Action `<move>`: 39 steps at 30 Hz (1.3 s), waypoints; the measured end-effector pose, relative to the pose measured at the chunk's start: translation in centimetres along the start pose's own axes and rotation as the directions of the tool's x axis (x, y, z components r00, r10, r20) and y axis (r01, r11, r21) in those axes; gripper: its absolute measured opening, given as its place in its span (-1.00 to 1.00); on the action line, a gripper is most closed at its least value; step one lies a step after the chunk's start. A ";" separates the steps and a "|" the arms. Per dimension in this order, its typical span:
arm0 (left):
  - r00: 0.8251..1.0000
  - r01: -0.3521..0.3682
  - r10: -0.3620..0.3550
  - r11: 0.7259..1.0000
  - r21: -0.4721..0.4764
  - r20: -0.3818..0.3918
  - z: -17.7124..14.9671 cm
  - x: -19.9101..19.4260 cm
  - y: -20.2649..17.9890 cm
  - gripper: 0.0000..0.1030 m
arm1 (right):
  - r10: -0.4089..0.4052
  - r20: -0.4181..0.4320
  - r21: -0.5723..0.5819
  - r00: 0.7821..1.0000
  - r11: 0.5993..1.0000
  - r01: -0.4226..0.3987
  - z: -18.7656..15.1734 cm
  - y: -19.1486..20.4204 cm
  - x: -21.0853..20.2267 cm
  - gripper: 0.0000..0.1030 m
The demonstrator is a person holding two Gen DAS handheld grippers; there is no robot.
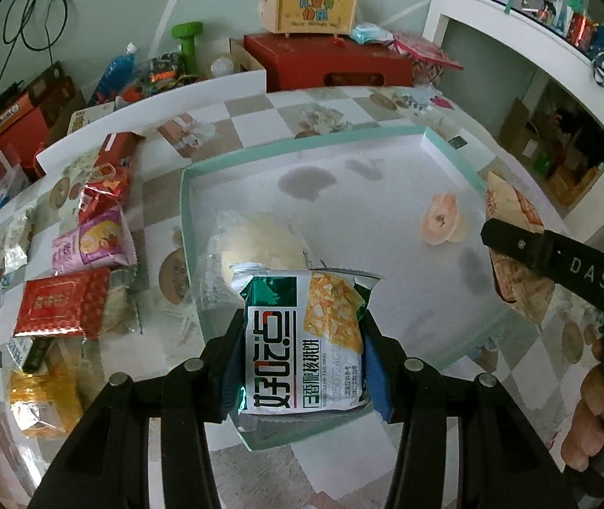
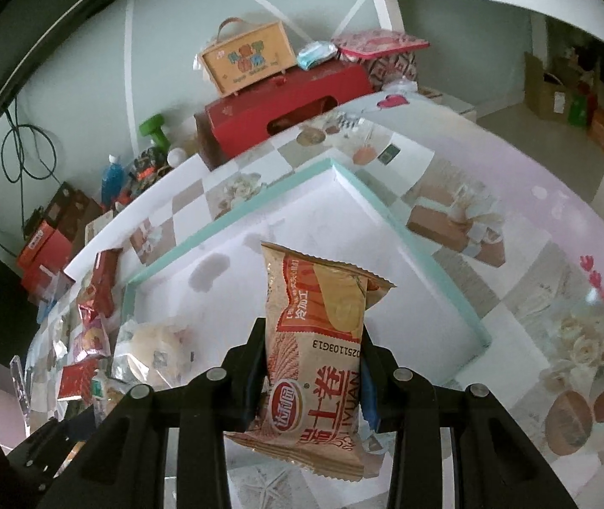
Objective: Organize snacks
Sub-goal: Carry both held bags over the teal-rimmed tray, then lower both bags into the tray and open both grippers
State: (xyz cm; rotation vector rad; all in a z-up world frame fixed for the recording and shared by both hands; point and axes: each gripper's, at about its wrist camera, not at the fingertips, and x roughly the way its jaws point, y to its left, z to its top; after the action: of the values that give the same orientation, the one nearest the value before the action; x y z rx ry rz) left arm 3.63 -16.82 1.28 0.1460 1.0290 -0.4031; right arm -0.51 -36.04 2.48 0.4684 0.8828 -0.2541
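The left gripper [image 1: 304, 352] is squeezing a green and white snack pack [image 1: 302, 339] between its two fingers, and the pack hangs just over the near edge of the shallow box [image 1: 302, 144] with the mint green rim. The right gripper [image 2: 314, 377] is squeezing an orange roll snack pack [image 2: 318, 348] the same way, and it hangs over the near right part of the same box. To do this step well, I think each hand should go down low into the box before it lets go, so the packs land flat and do not bounce out. Just past the left gripper, inside the box, lies a clear bag with a pale bun [image 1: 255, 246], so the green and white pack should go beside it, not on top. Farther in and to the right lies a small peach snack [image 1: 444, 218]; the orange pack can go near it, where the white floor is bare. Off to the left of the left gripper, more snacks [image 1: 89, 246] wait on the table [image 1: 259, 118]. Far away stands a red box [image 1: 327, 63].
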 end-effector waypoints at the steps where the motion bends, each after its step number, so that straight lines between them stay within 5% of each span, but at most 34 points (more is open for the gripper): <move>1: 1.000 -0.001 0.001 1.000 -0.001 -0.003 0.0 0.2 0.0 -0.02 | 0.001 -0.007 -0.001 1.000 1.000 -0.001 -0.1 0.0 0.2 -0.24; 21: 0.997 -0.023 0.022 1.000 -0.013 -0.070 -0.5 4.4 0.7 -0.02 | 0.001 -0.116 -0.052 0.993 0.999 -0.007 -1.3 1.6 3.9 -0.24; 39: 1.000 0.018 -0.018 1.000 -0.004 -0.021 0.2 1.8 0.4 0.13 | -0.017 -0.055 -0.057 0.998 0.998 0.014 -0.8 1.8 2.5 -0.08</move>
State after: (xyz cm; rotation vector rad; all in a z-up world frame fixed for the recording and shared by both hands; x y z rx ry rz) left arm 4.77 -17.02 -0.18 0.1376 1.0529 -0.4168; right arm 1.22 -34.15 0.56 0.4179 0.9458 -0.2305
